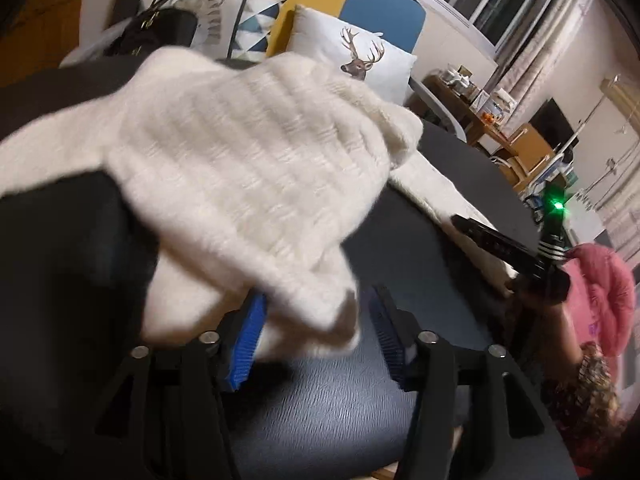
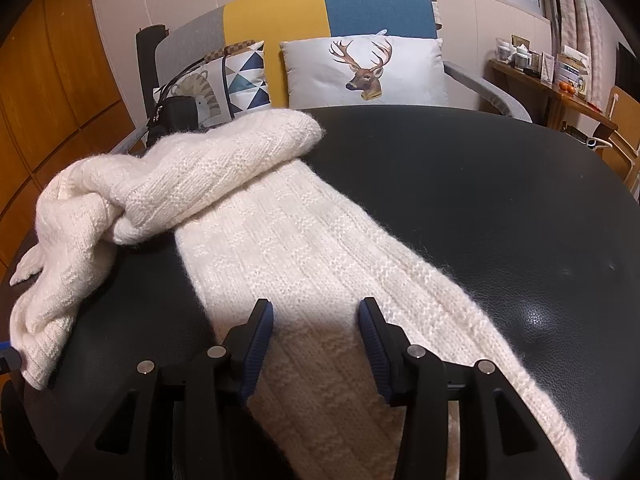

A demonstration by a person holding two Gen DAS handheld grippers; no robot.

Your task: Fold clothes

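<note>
A cream knitted garment (image 2: pixel 304 248) lies stretched across a round black table (image 2: pixel 480 208). Its far end is doubled over into a bunched heap (image 2: pixel 120 200) at the left. My right gripper (image 2: pixel 316 312) is open, its fingers wide apart over the flat strip near me, holding nothing. In the left wrist view the same knit (image 1: pixel 240 168) hangs blurred over my left gripper (image 1: pixel 316 304), whose blue-padded fingers (image 1: pixel 250 336) stand apart; the cloth drapes over the left finger, not pinched. The right gripper (image 1: pixel 516 252) shows there at the right.
A sofa with a deer cushion (image 2: pixel 360 72), a patterned cushion (image 2: pixel 236 80) and a black bag (image 2: pixel 176 116) stands behind the table. A wooden shelf (image 2: pixel 552 80) with small items is at the right. A person in pink (image 1: pixel 600 296) is at the right.
</note>
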